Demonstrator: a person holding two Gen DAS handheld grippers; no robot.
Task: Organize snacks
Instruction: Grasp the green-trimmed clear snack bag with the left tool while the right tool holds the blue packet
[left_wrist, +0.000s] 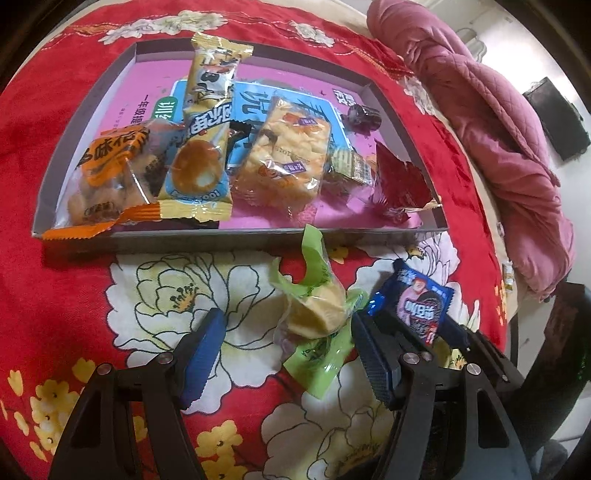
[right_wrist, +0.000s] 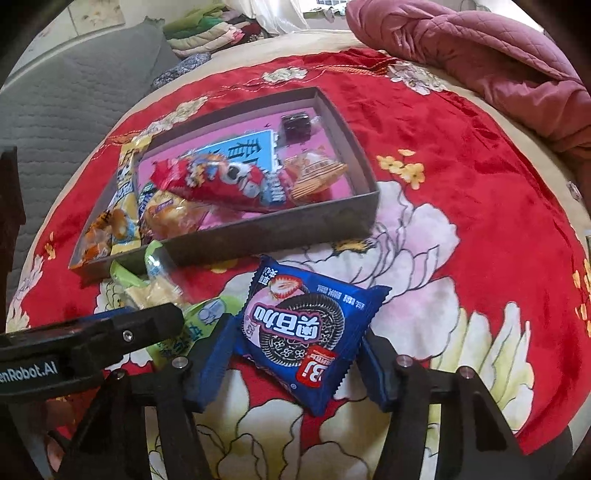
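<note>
A shallow grey box (left_wrist: 236, 236) with a pink floor holds several snack packets; it also shows in the right wrist view (right_wrist: 280, 229). A green-wrapped snack (left_wrist: 317, 310) lies on the red cloth just in front of the box, between the open fingers of my left gripper (left_wrist: 288, 354), untouched by the pads. A blue Oreo packet (right_wrist: 303, 332) sits between the pads of my right gripper (right_wrist: 295, 354), whose fingers press its two sides. The same packet shows in the left wrist view (left_wrist: 417, 302), held off the cloth. The green snack (right_wrist: 162, 291) lies left of it.
A red floral cloth (right_wrist: 461, 206) covers the round bed. A crumpled pink quilt (left_wrist: 498, 147) lies at the far right. Folded clothes (right_wrist: 214, 29) and a grey mattress (right_wrist: 74, 96) lie beyond the bed's far edge. My left gripper's body (right_wrist: 85, 339) crosses the right view's lower left.
</note>
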